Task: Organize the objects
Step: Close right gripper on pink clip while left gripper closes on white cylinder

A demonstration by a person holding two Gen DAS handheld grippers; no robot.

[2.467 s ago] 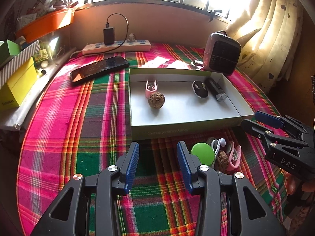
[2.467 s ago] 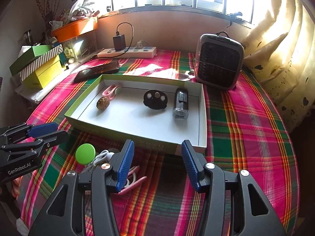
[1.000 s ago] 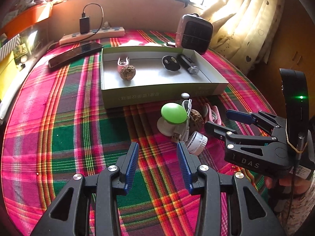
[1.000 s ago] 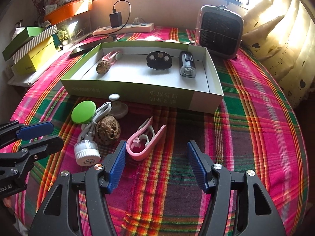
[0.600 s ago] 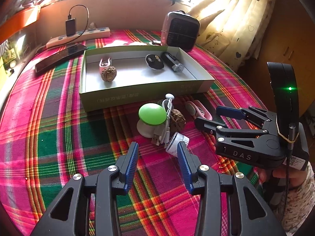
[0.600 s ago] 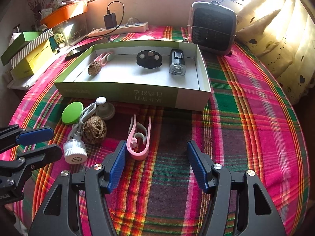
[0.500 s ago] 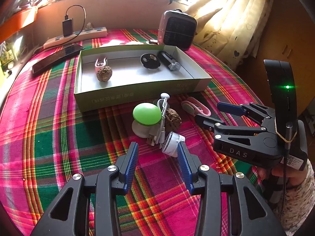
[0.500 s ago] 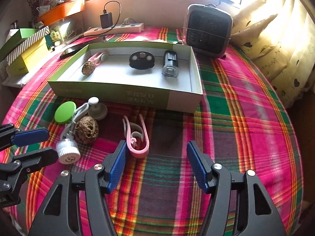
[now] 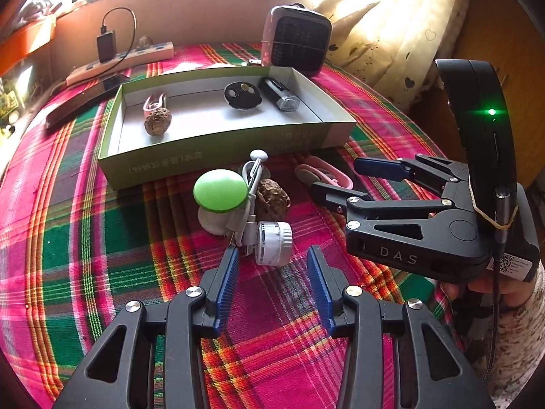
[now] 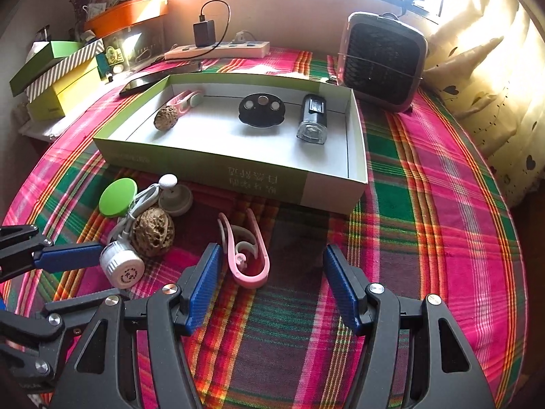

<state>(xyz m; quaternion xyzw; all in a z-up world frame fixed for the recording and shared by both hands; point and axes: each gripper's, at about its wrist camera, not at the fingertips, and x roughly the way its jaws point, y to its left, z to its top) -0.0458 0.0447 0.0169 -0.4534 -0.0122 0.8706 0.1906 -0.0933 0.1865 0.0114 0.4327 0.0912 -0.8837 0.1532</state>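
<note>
A shallow green box (image 10: 265, 173) is set on the plaid tabletop (image 10: 425, 204) and is taken as the landmark. Inside it, a walnut (image 10: 166, 117) and a pink clip (image 10: 185, 99) are seen at its left end, a black disc (image 10: 261, 109) near its middle and a small black lamp (image 10: 312, 117) toward its right.

Just in front of the box's near wall a loose cluster is found: a green-topped mushroom light (image 9: 220, 191) with a white cable (image 9: 250, 184), a second walnut (image 9: 272, 197), a white jar (image 9: 274, 242) lying on its side, and a second pink clip (image 10: 245, 252).

The left claw (image 9: 272, 272) is held spread, with the jar just ahead of its blue fingers (image 9: 226, 279). The right claw (image 10: 272, 286) is also spread wide, and the near end of the pink clip lies between its fingertips, untouched.

A heater (image 10: 383, 59) stands behind the box's right corner.
</note>
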